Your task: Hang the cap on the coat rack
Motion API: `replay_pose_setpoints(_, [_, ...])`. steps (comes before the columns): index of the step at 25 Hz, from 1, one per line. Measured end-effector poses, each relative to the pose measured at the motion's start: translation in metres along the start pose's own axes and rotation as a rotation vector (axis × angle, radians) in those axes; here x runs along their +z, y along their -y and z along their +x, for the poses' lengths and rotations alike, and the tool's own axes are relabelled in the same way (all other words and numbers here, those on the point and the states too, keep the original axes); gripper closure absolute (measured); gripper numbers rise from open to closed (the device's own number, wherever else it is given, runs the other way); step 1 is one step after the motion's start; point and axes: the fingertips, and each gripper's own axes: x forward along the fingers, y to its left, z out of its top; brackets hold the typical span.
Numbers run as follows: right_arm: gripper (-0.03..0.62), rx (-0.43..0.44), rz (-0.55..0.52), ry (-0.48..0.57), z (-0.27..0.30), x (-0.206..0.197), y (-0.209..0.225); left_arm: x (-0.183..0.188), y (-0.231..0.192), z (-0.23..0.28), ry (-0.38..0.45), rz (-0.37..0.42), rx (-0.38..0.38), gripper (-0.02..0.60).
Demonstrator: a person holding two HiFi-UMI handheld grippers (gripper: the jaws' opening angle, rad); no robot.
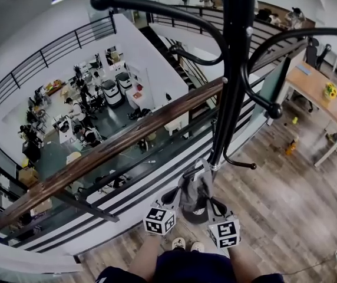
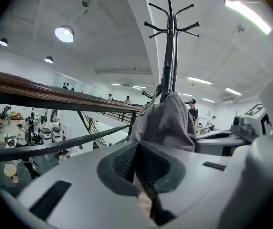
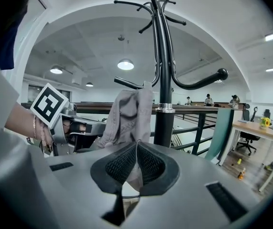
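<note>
A wood floor (image 1: 286, 199) runs along a railing (image 1: 127, 140) that overlooks an office below. The black rack (image 1: 236, 69) stands just inside the railing, at 12 o'clock from the person.

The grey cap (image 1: 195, 196) hangs at 6 o'clock in the head view, close to the pole's lower part and stretched between both grippers. The left gripper (image 1: 177, 200) is closed on the cap's fabric at 9 o'clock, and the right gripper (image 1: 212, 206) is closed on it at 3 o'clock. Each gripper view shows only a thin fold pinched.

The hooks sit well above the cap; the nearest (image 3: 220, 74) curls out at 2 o'clock. On the lift, the fold could slip from so slight a pinch. If either gripper lets go before a hook is inside the cap, the cap would likely drop, perhaps past the railing.
</note>
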Motion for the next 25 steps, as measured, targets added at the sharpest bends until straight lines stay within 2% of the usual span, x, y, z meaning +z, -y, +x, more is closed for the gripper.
replay_pose_setpoints(10, [0.571,-0.053,0.097,-0.076,0.011,-0.025,0.011,-0.020,0.006,0.016,-0.078,-0.011,-0.009,0.575])
replay_pose_setpoints(19, [0.553,-0.058,0.159,-0.085,0.016,-0.029,0.018,-0.023,0.005,0.021,-0.080,-0.040,-0.012,0.575])
replay_pose_setpoints(20, [0.535,-0.049,0.165,-0.082,0.017,-0.029,0.018,-0.022,0.006,0.021,-0.079,-0.045,-0.019,0.574])
replay_pose_setpoints(22, [0.432,-0.025,0.177,-0.072,0.018,-0.027,0.015,-0.022,0.008,0.021,-0.076,-0.054,-0.034,0.561])
replay_pose_setpoints(23, [0.402,-0.018,0.180,-0.065,0.018,-0.025,0.014,-0.022,0.010,0.021,-0.073,-0.059,-0.042,0.535])
replay_pose_setpoints(25, [0.362,-0.019,0.179,-0.044,0.017,-0.019,0.015,-0.021,0.013,0.020,-0.066,-0.071,-0.058,0.409])
